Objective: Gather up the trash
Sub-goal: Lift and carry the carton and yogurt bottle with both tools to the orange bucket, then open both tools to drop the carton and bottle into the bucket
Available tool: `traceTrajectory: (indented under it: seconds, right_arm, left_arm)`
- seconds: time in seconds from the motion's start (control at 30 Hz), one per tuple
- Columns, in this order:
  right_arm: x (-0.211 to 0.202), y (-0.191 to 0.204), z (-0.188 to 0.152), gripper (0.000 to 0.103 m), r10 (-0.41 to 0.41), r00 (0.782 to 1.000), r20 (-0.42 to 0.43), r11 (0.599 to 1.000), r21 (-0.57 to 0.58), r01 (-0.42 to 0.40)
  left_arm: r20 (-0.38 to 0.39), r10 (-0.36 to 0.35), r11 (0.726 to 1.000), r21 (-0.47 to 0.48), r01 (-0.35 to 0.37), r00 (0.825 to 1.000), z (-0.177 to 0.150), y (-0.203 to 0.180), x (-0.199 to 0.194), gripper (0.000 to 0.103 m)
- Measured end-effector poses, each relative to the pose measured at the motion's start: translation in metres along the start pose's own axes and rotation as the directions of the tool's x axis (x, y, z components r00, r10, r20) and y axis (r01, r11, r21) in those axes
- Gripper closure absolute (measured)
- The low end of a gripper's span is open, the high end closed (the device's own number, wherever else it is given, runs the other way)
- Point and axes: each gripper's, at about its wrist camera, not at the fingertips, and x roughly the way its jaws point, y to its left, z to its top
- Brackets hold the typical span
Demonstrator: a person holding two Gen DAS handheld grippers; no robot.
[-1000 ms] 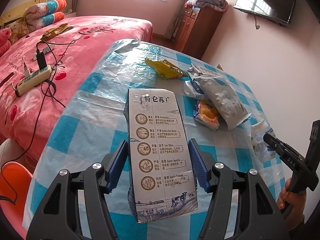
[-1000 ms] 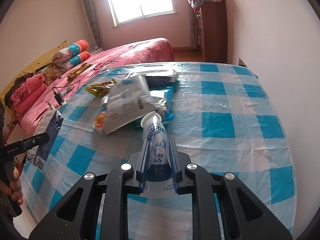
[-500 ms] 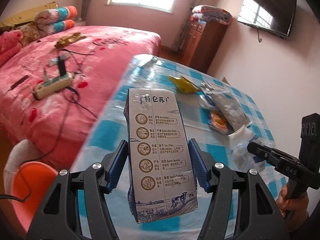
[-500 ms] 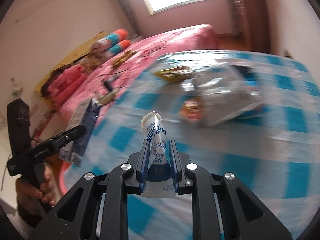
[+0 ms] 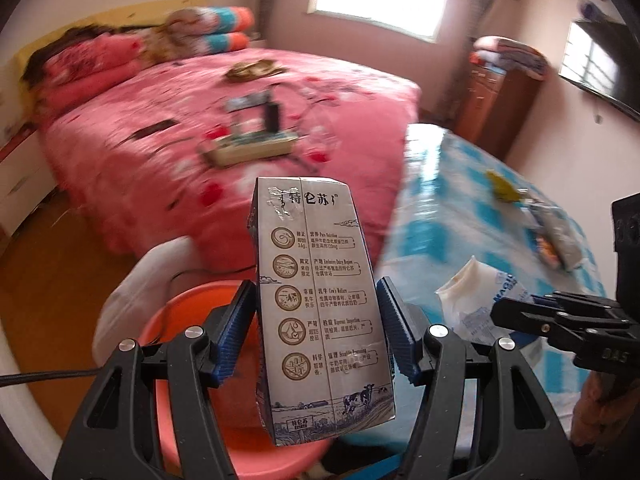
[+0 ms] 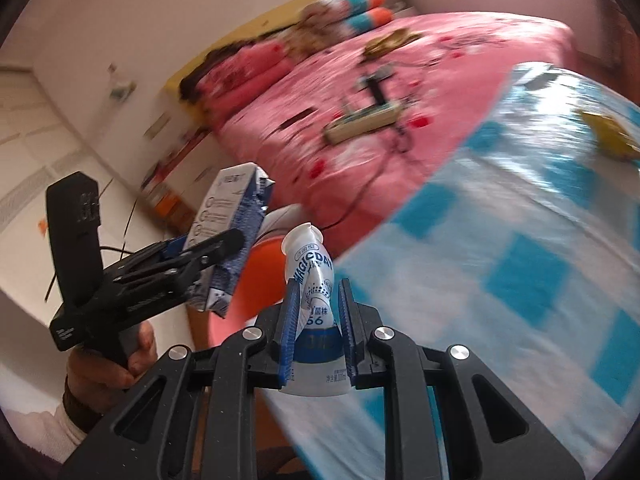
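At far left of the left wrist view, low beside the bed [image 5: 168, 184], an orange basin [image 5: 188, 364] sits on the floor with a white seat [image 5: 132, 280] just behind it. Over that basin, the left gripper [image 5: 316, 336] is clenched on a milk carton [image 5: 320, 300], its blue pads pressing both long sides, the carton upright with its printed panel facing the camera. Behind it on the pink bedspread lies a power strip [image 5: 252, 148] with cables, blurred. Further right, the table [image 5: 448, 216] carries a blue-and-white checked cover, with a yellow wrapper [image 5: 504, 188] and other packets near its far edge, too smeared to name. At the right edge, the right gripper [image 5: 504, 312] is clamped on a white pouch [image 5: 476, 300].

Seen from the right wrist view, a hand [image 6: 108, 364] grasps the left gripper's handle at left, the carton tilted above the basin's rim. Centre, the right gripper's pads squeeze the pouch flat, its torn spout pointing up, beside the table's edge.
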Motion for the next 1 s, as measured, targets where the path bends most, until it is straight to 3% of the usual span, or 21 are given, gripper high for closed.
traceTrajectory:
  seconds: [0.2,0.5,0.57,0.67,0.77,0.9,1.0]
  right_arm:
    - [0.048,0.038,0.005,0.082,0.043,0.996,-0.083,0.997,-0.063,-0.048]
    - [0.093,0.058,0.004,0.079,0.109,0.979,-0.17,0.991,-0.06,-0.12]
    - [0.097,0.053,0.0,0.055,0.126,0.975,-0.181,0.991,-0.021,-0.132]
    - [0.091,0.045,-0.002,0.037,0.148,0.976,-0.159,0.989,0.021,-0.146]
    - [0.078,0.038,-0.003,0.027,0.123,0.984,-0.127,0.992,0.021,-0.121]
    - [0.053,0.032,-0.004,0.015,0.061,0.997,-0.058,0.998,-0.012,-0.061]
    - [0.039,0.027,-0.008,0.013,0.023,1.0,-0.012,0.999,-0.037,-0.024]
  left_arm:
    - [-0.058,0.072,0.994,-0.074,-0.076,0.996,-0.021,0.053,0.017,0.04]
    - [-0.129,0.098,0.986,-0.125,-0.114,0.987,-0.048,0.081,0.044,0.04]
    - [-0.152,0.114,0.982,-0.134,-0.134,0.982,-0.051,0.086,0.052,0.038]
    - [-0.159,0.145,0.975,-0.143,-0.168,0.977,-0.054,0.091,0.053,0.033]
    - [-0.141,0.176,0.971,-0.135,-0.195,0.974,-0.051,0.09,0.048,0.021]
    - [-0.123,0.211,0.969,-0.106,-0.224,0.97,-0.043,0.08,0.041,0.015]
    - [-0.101,0.212,0.971,-0.089,-0.221,0.972,-0.034,0.068,0.034,0.014]
